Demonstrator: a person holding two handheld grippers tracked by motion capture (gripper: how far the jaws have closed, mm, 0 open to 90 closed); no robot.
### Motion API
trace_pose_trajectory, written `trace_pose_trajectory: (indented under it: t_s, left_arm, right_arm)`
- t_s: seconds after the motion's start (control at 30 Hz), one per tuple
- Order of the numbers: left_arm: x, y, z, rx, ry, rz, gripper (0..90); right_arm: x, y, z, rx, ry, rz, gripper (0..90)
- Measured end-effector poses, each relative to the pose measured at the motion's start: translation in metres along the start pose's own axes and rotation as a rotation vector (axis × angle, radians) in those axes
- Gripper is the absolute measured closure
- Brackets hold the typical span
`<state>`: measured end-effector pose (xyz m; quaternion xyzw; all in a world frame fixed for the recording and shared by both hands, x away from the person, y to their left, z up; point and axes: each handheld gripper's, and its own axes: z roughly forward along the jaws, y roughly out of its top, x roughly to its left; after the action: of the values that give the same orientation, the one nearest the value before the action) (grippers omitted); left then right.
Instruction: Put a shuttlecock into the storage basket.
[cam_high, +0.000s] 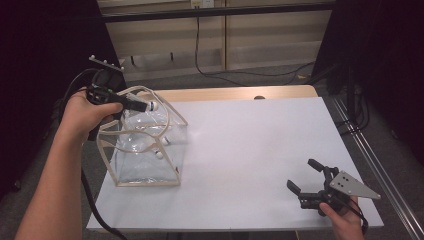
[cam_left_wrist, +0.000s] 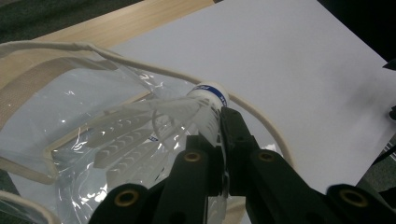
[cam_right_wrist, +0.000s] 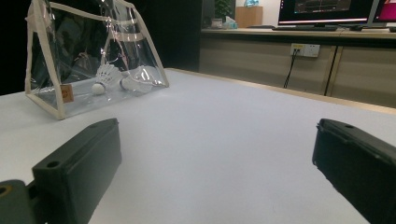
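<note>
Clamped between closed black jaws of left gripper (cam_left_wrist: 223, 140): white shuttlecock (cam_left_wrist: 159, 126), feathers over open clear bag (cam_left_wrist: 70, 107), near table's (cam_left_wrist: 289, 60) wooden edge.

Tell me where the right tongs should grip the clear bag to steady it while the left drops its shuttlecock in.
Probably the bag's cream-trimmed top rim on the side facing the right tongs, approached from the open white table. That edge stands upright and stiff, the film below is slack, and the left tongs with the shuttlecock occupy the far side.
</note>
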<state>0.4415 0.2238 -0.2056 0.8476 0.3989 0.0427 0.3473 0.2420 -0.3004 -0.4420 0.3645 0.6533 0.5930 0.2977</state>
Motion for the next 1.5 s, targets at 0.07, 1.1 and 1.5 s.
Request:
trace_pose_trajectory:
  t_s: [0.07,1.1,1.5]
  left_arm:
    - [0.001,-0.001,0.001,0.002,-0.001,-0.003,88.6]
    - [0.01,-0.011,0.017,0.037,-0.007,-0.019,88.3]
    - [0.013,-0.015,0.023,0.047,-0.007,-0.031,88.0]
  right_arm:
    - [0.0,0.0,0.0,0.001,0.001,-0.003,0.8]
    - [0.0,0.0,-0.001,-0.001,-0.001,-0.003,0.8]
    - [0.0,0.0,-0.002,0.0,-0.004,0.0,0.8]
